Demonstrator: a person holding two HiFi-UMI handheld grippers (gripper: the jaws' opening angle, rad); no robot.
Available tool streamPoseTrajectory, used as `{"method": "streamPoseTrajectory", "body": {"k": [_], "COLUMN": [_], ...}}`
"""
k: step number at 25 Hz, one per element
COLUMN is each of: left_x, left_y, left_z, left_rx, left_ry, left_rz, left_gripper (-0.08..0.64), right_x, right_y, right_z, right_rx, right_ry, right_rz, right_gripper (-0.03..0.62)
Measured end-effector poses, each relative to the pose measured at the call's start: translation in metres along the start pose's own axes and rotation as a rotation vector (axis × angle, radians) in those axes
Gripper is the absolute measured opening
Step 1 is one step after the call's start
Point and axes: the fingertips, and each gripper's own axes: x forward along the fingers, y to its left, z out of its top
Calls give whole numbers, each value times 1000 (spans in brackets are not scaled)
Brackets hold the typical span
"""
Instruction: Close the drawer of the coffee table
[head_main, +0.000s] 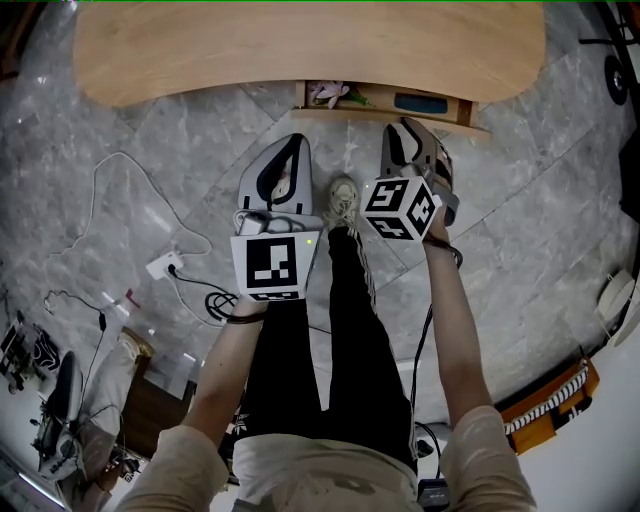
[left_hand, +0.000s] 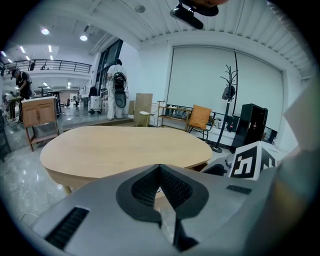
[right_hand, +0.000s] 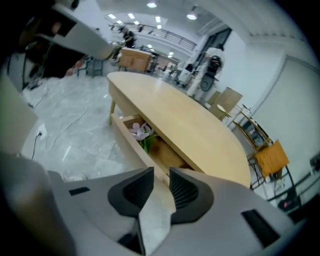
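The oval wooden coffee table fills the top of the head view. Its drawer stands pulled out a short way from the near edge, with a pink flower and a dark flat item inside. My right gripper hovers just in front of the drawer front, jaws open with a gap and nothing between them. In the right gripper view the open drawer and flower lie beyond the right gripper. My left gripper hangs over the floor left of the drawer; the left gripper has its tips together, empty.
A power strip and cables lie on the marble floor at left. The person's shoe is between the grippers. A wooden object sits at lower right. Beyond the table stand an orange chair and a coat stand.
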Motion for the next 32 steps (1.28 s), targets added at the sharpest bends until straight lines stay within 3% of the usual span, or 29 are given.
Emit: {"method": "streamPoseTrajectory", "body": {"k": [2,4,7,15,21,27,32], "left_x": [-1,-3,-3,1,4,7,14], "left_y": [-1,-2,-4,-7,-9,-5,3], "left_z": [-2,-3,-6,-19,-26,-28,-31], "left_rx": [-3,1,10,19,30,22,25], "left_ry": [5,10,17,42,50,38,55], "left_rz": [-4,-8,-16,-32,-45,-48,-41], "left_gripper": [9,8,8,8,8,8,8], "right_x": [-8,-12,-6,8,19,19,21], "right_y": [-4,-6,-3,4,2,-4,-5], "right_z": [-7,-16,-32,-45,-41,-37,-39], "right_rx": [198,381,530,700,675,780,804], "right_ry": [-19,-28,-22,-80,-97,-146,-144], "right_rz": [-22,-40,-66,-82,-115,-120,-128], "right_gripper": [95,27,6,6,6,6,6]}}
